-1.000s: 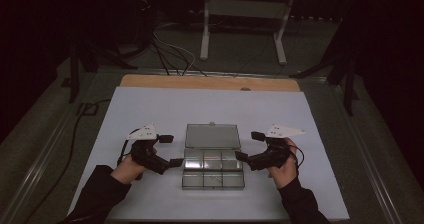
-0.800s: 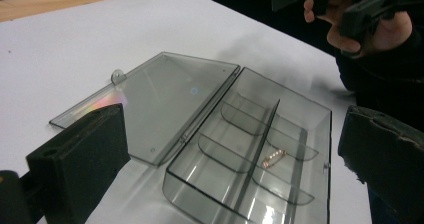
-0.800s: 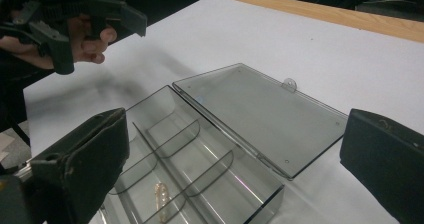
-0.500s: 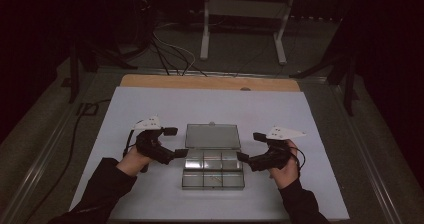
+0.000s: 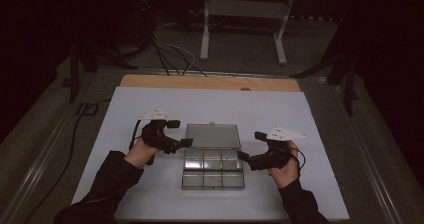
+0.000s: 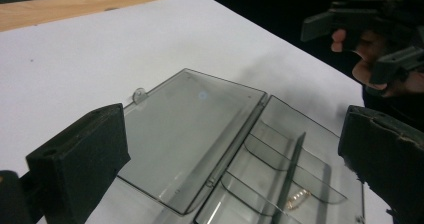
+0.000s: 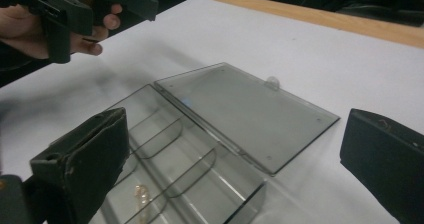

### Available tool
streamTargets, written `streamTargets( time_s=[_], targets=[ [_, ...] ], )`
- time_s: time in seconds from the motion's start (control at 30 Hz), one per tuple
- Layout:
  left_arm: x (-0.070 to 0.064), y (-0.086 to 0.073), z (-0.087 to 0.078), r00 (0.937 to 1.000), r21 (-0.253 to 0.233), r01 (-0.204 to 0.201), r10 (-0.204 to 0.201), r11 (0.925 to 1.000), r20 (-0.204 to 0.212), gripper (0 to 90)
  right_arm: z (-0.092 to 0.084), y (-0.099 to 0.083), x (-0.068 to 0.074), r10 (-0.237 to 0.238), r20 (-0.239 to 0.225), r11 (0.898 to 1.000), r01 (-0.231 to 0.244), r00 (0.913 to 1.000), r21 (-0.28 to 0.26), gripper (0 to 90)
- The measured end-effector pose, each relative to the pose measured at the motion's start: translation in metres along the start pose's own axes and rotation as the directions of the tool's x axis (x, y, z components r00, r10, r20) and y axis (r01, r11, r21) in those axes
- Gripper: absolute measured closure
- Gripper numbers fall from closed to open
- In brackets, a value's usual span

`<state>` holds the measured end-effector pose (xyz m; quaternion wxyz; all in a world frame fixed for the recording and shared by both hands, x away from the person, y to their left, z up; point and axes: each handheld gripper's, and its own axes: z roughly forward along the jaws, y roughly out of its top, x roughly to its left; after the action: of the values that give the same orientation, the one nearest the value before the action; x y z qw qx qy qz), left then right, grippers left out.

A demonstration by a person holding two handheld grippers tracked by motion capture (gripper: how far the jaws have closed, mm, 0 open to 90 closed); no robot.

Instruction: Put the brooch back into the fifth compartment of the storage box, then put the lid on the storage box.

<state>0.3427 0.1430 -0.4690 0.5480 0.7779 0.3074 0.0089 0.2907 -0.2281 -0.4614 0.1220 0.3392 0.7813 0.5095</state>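
Left gripper [image 5: 187, 143] jaws spread wide, holding nothing; right gripper [image 5: 242, 156] the same, wide and empty. Biggest thing here is the white table top [image 5: 150, 109] with a wooden strip [image 5: 210, 82] along its far edge. In the middle sits the clear compartment box [image 5: 213, 174], lid [image 5: 213, 136] swung fully back and lying flat on the table on the far side of the hinge. Change over the last second: the left gripper has climbed from beside the tray up to the near-left corner of the lid, while the right one has barely shifted and hangs off the tray's right edge. Neither touches the box as far as I can tell. From the left gripper view the lid's small latch tab [image 6: 138, 95] is at the far edge, well away from both grippers. The tray has divider walls [image 7: 192, 171], and one near compartment holds a small gold-coloured piece [image 7: 142, 192], possibly a chain or clip, too small to tell. My read: box is open and settled, and the left hand lining up on the lid suggests the next job is either flipping it shut or steadying the box while the right goes in for the gold piece. Can't say which yet.
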Motion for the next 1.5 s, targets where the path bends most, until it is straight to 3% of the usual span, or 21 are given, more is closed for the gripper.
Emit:
streamTargets(
  time_s=[0.23, 0.43, 0.53, 0.73, 0.9, 1.03, 1.13, 1.2, 1.33, 1.5],
  targets=[
    [0.004, 0.0, 0.007, 0.9982, -0.011, 0.042, -0.042, 0.9991, -0.044, 0.8, 0.003, -0.004, -0.005, 0.003, 0.013, 1.0, -0.003, 0.9999, -0.005, 0.0],
    [0.01, -0.004, 0.014, 0.9892, -0.012, 0.113, -0.114, 0.9935, -0.093, 0.9, 0.003, -0.005, -0.007, -0.002, 0.029, 1.0, 0.003, 0.9996, -0.013, 0.0],
    [0.011, -0.006, 0.016, 0.986, -0.002, 0.123, -0.123, 0.9924, -0.113, 0.9, 0.004, -0.006, -0.007, -0.017, 0.027, 1.0, 0.017, 0.9995, -0.005, 0.0],
    [0.012, -0.008, 0.017, 0.9786, 0.023, 0.14, -0.134, 0.99, -0.156, 0.9, 0.006, -0.009, -0.01, 0.001, 0.025, 1.0, -0.001, 0.9997, -0.006, 0.0],
    [0.013, -0.012, 0.02, 0.9746, 0.046, 0.176, -0.167, 0.9834, -0.149, 1.0, 0.008, -0.011, -0.011, 0.01, 0.023, 1.0, -0.01, 0.9997, 0.003, 0.0],
    [0.018, -0.015, 0.022, 0.9641, 0.068, 0.245, -0.235, 0.9671, -0.123, 1.0, 0.009, -0.011, -0.011, 0.01, 0.024, 1.0, -0.01, 0.9997, 0.007, 0.0],
    [0.022, -0.015, 0.025, 0.9441, 0.094, 0.316, -0.303, 0.9441, -0.129, 1.0, 0.009, -0.011, -0.011, 0.009, 0.025, 1.0, -0.009, 0.9996, 0.007, 0.0],
    [0.025, -0.017, 0.026, 0.9318, 0.111, 0.357, -0.346, 0.9273, -0.11, 1.0, 0.009, -0.011, -0.011, 0.009, 0.029, 1.0, -0.009, 0.9996, 0.006, 0.0],
    [0.029, -0.02, 0.027, 0.91, 0.126, 0.414, -0.405, 0.9016, -0.088, 1.0, 0.009, -0.011, -0.011, 0.01, 0.03, 1.0, -0.01, 0.9995, 0.008, 0.0],
    [0.035, -0.023, 0.026, 0.8741, 0.135, 0.485, -0.482, 0.8638, -0.059, 2.5, 0.01, -0.012, -0.011, 0.011, 0.025, 1.0, -0.011, 0.9996, 0.013, 0.0]
  ],
)
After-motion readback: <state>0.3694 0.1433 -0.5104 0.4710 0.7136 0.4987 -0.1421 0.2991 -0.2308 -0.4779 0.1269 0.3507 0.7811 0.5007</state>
